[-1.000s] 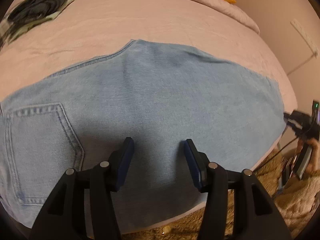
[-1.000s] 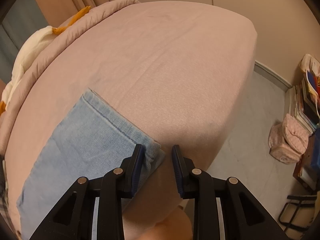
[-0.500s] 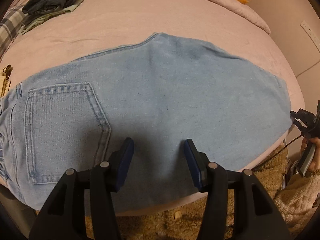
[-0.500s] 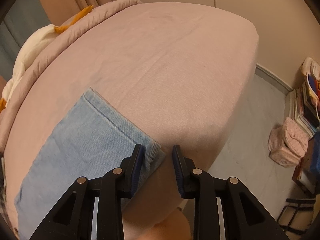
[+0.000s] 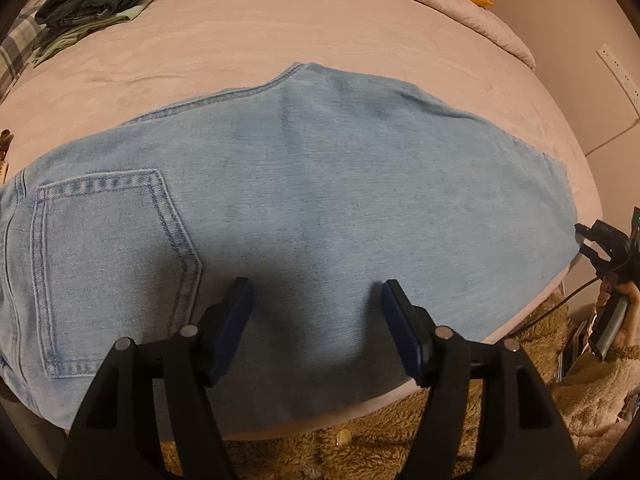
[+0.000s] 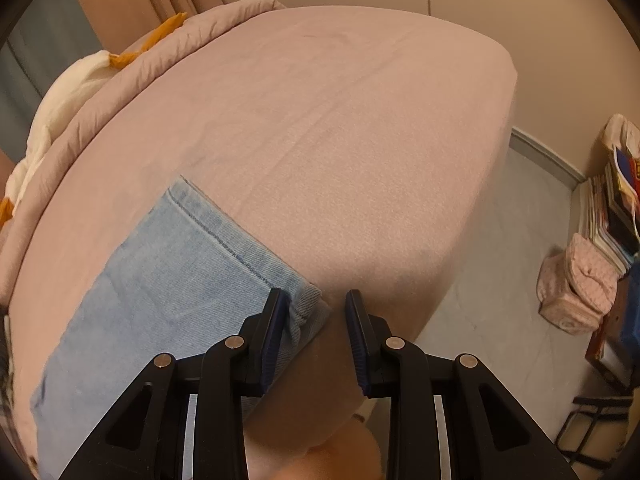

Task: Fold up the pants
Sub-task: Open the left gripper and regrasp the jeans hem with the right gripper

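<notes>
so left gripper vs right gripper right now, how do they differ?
Spread: the left gripper stands wider, and the right gripper narrower; both have just been opening.
Place: the left hangs over the middle of the jeans, beside the back pocket; the right sits at the hem corner by the bed edge.
Cloth: the left's fingers have none between them; the hem corner lies by the right's left finger.
Shared: both open, pointing down, pinching nothing.

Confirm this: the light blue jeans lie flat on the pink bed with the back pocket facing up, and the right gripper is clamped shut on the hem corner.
Not clamped. The right wrist view shows the right gripper with jaws apart, just opened, the hem corner loose between them. The jeans lie flat on the pink bed, back pocket up.
</notes>
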The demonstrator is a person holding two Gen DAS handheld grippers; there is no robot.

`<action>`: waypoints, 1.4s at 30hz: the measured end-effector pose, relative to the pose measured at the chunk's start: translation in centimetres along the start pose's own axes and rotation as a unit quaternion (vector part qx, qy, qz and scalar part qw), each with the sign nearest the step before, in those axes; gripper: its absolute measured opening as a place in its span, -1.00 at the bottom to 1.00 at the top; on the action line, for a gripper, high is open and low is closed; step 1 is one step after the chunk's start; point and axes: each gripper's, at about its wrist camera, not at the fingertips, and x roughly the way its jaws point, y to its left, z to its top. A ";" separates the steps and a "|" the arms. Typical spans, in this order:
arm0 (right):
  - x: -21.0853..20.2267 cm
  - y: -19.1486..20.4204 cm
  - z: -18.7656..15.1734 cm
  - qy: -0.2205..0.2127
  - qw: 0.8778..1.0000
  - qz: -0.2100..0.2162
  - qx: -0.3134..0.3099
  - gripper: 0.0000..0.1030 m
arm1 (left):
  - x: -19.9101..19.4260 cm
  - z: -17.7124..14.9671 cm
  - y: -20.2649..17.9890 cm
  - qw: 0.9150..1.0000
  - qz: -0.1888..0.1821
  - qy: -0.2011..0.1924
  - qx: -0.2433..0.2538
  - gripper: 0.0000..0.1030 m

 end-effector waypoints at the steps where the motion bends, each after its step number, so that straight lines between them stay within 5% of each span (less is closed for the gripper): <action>1: -0.1 -0.3 0.0 0.005 1.000 0.010 0.004 0.10 | -0.2 0.2 -0.1 1.000 -0.001 0.004 0.000 0.27; 2: -0.4 -0.7 0.0 0.011 0.999 0.028 0.013 0.44 | -0.4 0.5 -0.3 1.000 -0.010 0.006 -0.002 0.27; 4: -1.2 -2.0 -0.2 0.012 0.997 0.060 0.038 0.59 | -1.0 0.9 -1.1 1.000 -0.028 -0.002 0.001 0.33; 8: -3.1 -3.9 -0.2 -0.004 0.994 0.089 0.062 0.59 | -1.8 1.6 -3.3 0.997 -0.053 -0.039 0.031 0.77; 16: -1.5 -2.3 -0.7 0.030 0.983 0.172 0.056 0.59 | -0.1 1.6 -3.9 0.997 -0.076 -0.009 0.006 0.77; 22: 0.4 -0.1 0.2 0.021 0.986 0.155 0.052 0.56 | -1.5 1.0 -2.7 0.997 -0.060 -0.035 -0.031 0.77; 29: 0.5 1.5 1.5 -0.006 0.995 0.094 0.034 0.04 | -2.8 -0.4 -1.2 0.996 -0.029 -0.066 -0.052 0.77; 36: 0.8 2.1 1.8 -0.013 0.998 0.057 -0.006 -0.16 | -3.6 -1.2 0.2 0.994 -0.025 -0.086 -0.058 0.77; 42: 0.7 1.3 2.7 -0.020 0.998 0.064 -0.004 -0.75 | -3.5 -1.5 0.1 0.993 -0.034 -0.094 -0.065 0.76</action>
